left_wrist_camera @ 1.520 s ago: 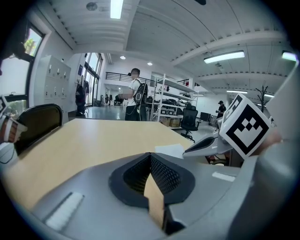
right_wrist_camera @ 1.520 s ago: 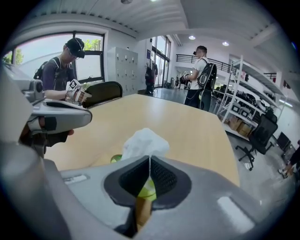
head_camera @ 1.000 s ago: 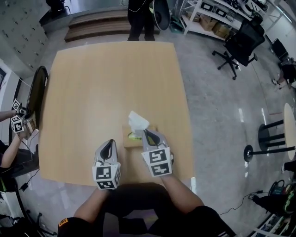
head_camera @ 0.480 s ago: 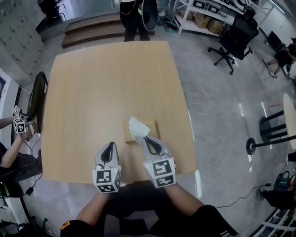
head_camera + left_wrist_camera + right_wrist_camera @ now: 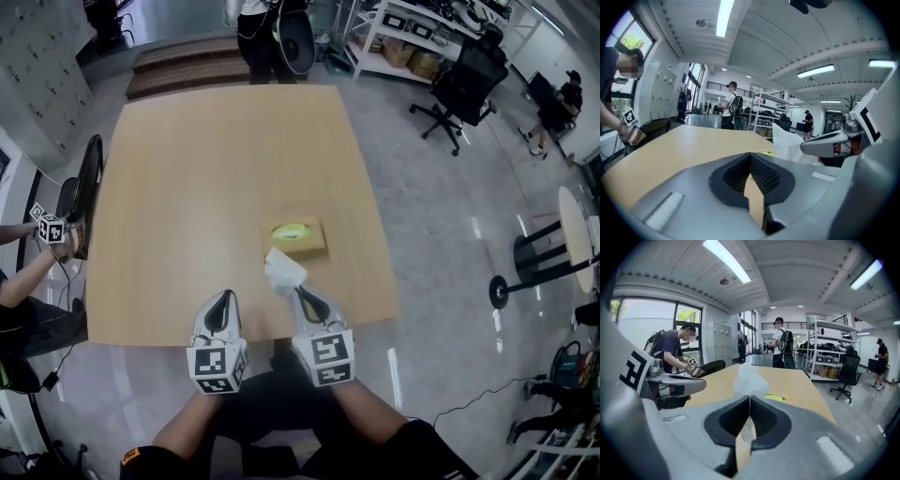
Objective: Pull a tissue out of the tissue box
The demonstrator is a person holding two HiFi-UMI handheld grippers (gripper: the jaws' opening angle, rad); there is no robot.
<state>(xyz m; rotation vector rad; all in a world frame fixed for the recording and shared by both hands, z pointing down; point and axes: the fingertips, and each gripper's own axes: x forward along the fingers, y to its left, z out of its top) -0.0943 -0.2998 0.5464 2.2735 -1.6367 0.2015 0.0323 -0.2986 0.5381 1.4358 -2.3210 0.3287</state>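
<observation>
The cardboard tissue box (image 5: 298,237) with its yellow-green slot lies on the wooden table (image 5: 187,187), right of centre. Its slot also shows in the right gripper view (image 5: 774,398). My right gripper (image 5: 298,292) is shut on a white tissue (image 5: 283,269), which hangs free just short of the box, toward me. In the right gripper view the tissue (image 5: 749,379) bunches above the closed jaws. My left gripper (image 5: 222,298) hovers beside it near the table's front edge, jaws together and nothing in them. The left gripper view shows the tissue (image 5: 787,142) at the right gripper's tip.
A person (image 5: 23,281) sits at the table's left side holding a marker cube (image 5: 47,228), beside a dark chair (image 5: 82,192). Another person (image 5: 262,37) stands past the far edge. An office chair (image 5: 461,89), shelves (image 5: 412,33) and a stool base (image 5: 525,281) stand to the right.
Both grippers drew back toward the table's front edge. The tissue, which stood over the box's slot, has come out and now hangs in the right gripper, clear of the box.
</observation>
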